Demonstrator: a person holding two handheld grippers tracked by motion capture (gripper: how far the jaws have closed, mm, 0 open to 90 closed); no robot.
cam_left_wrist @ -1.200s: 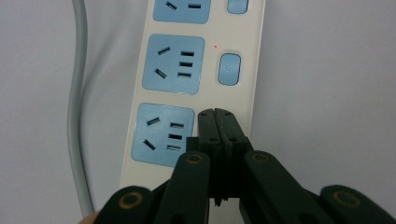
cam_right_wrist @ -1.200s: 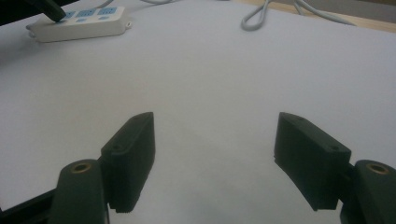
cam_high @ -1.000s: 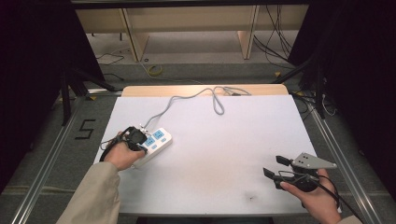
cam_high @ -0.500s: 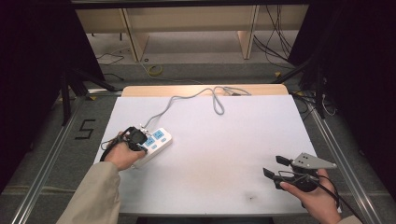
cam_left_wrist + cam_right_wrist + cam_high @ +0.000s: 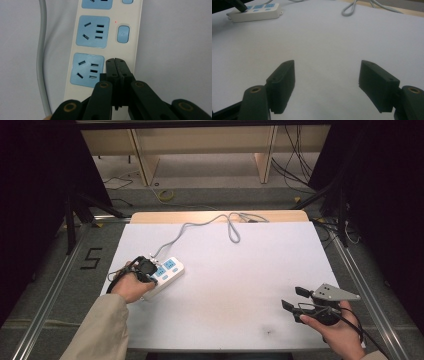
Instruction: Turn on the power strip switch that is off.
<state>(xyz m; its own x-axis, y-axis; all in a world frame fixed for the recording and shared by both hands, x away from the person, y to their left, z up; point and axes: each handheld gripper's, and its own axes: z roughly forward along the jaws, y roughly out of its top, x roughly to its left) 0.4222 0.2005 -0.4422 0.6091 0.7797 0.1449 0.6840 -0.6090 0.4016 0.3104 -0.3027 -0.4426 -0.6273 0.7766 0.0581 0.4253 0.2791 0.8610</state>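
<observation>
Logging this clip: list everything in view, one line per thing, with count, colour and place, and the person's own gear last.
Table: one, white top with a wooden strip along the far edge, centre.
Power strip: one, white with blue sockets and blue switches, near-left part of the table.
Power strip cable: one, grey, running from the strip to the far edge, with a loop there.
Shelving: light wood, on the floor beyond the table.
Floor marking "5": one, black, left of the table.
Left gripper: one, black, jaws closed together, tips at the strip's near switch column.
Right gripper: one, black with a grey plate, jaws wide apart, over the near-right table.
Hands and sleeve: two hands, beige left sleeve, bottom edge.
</observation>
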